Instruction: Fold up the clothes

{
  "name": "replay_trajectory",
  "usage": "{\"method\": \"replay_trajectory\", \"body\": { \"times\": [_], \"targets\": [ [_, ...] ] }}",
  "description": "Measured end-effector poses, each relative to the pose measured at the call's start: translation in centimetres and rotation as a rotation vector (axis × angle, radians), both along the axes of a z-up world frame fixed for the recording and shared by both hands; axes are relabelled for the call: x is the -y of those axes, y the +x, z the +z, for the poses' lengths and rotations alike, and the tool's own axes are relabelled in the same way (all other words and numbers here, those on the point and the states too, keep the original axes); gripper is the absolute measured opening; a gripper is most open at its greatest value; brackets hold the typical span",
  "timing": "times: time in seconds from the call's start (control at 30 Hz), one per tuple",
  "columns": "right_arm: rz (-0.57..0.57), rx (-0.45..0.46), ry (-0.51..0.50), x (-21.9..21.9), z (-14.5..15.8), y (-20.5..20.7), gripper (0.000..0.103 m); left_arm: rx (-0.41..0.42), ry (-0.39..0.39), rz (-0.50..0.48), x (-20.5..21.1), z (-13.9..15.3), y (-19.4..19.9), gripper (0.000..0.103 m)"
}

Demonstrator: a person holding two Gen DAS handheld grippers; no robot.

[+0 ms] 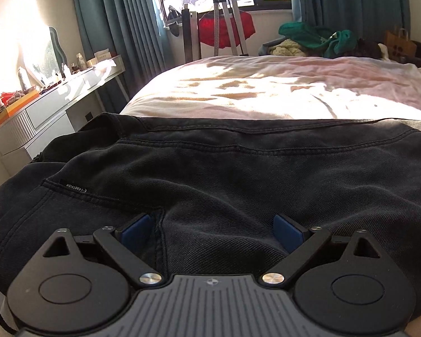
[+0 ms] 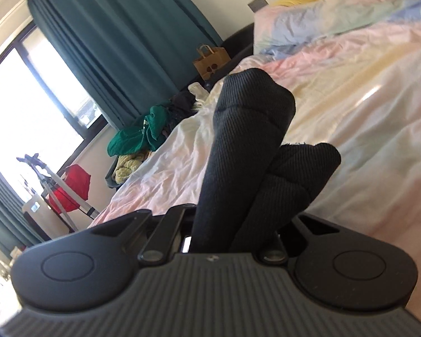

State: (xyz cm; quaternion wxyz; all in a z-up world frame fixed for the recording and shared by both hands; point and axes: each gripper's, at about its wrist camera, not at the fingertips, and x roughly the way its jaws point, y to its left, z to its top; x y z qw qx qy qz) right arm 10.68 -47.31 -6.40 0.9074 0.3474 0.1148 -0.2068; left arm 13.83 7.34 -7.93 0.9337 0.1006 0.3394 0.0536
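Across the foot of the pastel-sheeted bed (image 1: 266,90) the black denim trousers (image 1: 210,168) lie sideways under the left tool (image 1: 212,231), spread wide and empty just above them; the right tool (image 2: 227,236), clamped on a bunched black fold (image 2: 252,129), holds it lifted

Bare bedspread (image 1: 266,90) lies open beyond the black trousers (image 1: 224,168).
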Motion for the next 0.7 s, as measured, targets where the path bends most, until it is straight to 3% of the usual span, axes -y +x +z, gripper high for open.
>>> {"method": "replay_trajectory", "body": {
  "times": [0.13,0.4,0.57,0.7],
  "targets": [
    [0.057,0.044,-0.132,-2.3,2.2,0.5,0.012,0.0,0.0,0.01,-0.1,0.1,0.1,0.095],
    [0.282,0.132,-0.544,-12.0,6.1,0.5,0.012,0.013,-0.036,0.046,-0.5,1.2,-0.1,0.095],
    [0.514,0.107,-0.775,-22.2,4.6,1.1,0.012,0.067,-0.068,0.058,-0.9,3.5,-1.6,0.095],
    [0.765,-0.014,-0.925,-29.4,0.0,1.6,0.012,0.09,-0.082,0.062,-1.0,4.5,-2.4,0.095]
  ]
}}
